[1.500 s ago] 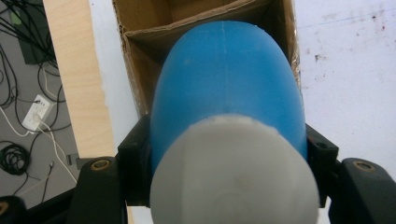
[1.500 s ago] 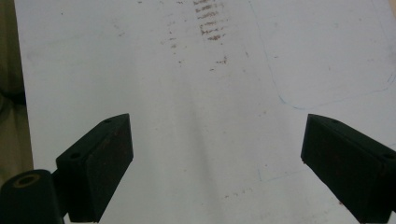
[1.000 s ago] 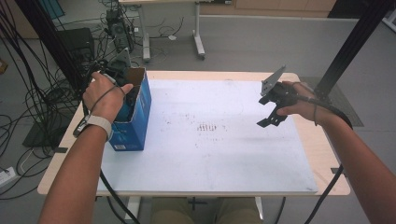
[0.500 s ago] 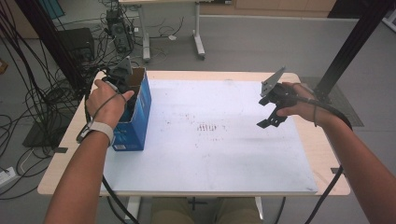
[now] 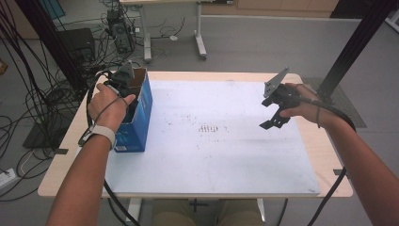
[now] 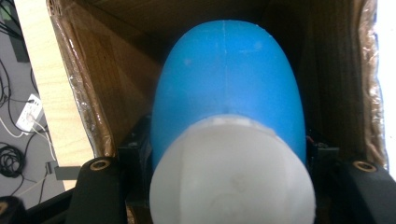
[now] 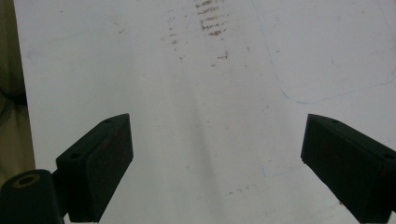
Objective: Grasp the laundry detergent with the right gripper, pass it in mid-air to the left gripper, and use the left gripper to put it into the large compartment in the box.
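Note:
A blue cardboard box [image 5: 137, 120] stands open-topped at the table's left edge. My left gripper [image 5: 123, 85] reaches down into it. In the left gripper view, the left gripper [image 6: 229, 156] is shut on a blue bottle [image 6: 229, 79] with a white cap [image 6: 231, 179], the jaws pressing on either side just under the cap. The bottle sits inside the box's brown walls [image 6: 107, 84]. At the right, my right gripper [image 5: 273, 121] hovers open over the white mat [image 5: 211, 155]. In the right gripper view, the right gripper [image 7: 217, 163] has nothing between its pads.
The white mat [image 7: 196, 93] covers most of the wooden table [image 5: 70, 155] and bears brown smudges [image 5: 209, 128] near its middle. Cables trail from both grippers. Behind the table there are another desk, cables and a black post [image 5: 353, 42] at the far right.
My left hand has shifted only slightly at the box's mouth, still holding the bottle. The right hand has stayed in place.

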Tool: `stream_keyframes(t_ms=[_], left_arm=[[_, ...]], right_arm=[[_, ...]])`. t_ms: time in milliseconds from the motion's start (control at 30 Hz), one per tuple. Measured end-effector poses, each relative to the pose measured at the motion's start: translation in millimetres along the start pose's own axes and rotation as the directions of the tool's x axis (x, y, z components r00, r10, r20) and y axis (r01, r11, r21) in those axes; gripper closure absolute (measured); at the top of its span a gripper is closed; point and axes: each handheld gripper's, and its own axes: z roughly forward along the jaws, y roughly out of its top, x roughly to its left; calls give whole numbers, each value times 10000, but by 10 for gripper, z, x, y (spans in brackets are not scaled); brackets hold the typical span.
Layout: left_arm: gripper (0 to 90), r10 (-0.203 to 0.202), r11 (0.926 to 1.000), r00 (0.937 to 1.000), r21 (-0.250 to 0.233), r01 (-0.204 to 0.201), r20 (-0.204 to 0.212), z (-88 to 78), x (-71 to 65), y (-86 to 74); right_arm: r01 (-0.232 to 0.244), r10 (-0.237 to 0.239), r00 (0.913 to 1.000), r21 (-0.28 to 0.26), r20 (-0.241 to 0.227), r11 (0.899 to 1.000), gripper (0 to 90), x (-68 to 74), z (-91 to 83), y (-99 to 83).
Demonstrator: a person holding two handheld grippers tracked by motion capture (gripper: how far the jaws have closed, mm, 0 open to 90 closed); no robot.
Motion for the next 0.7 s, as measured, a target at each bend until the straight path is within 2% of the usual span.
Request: stream_keyframes(t_ms=[700], left_arm=[[367, -76, 10000, 9999, -61, 76, 114, 7, 36, -21]], right_arm=[[87, -87, 10000, 66, 19, 9999, 93, 20, -7, 22]])
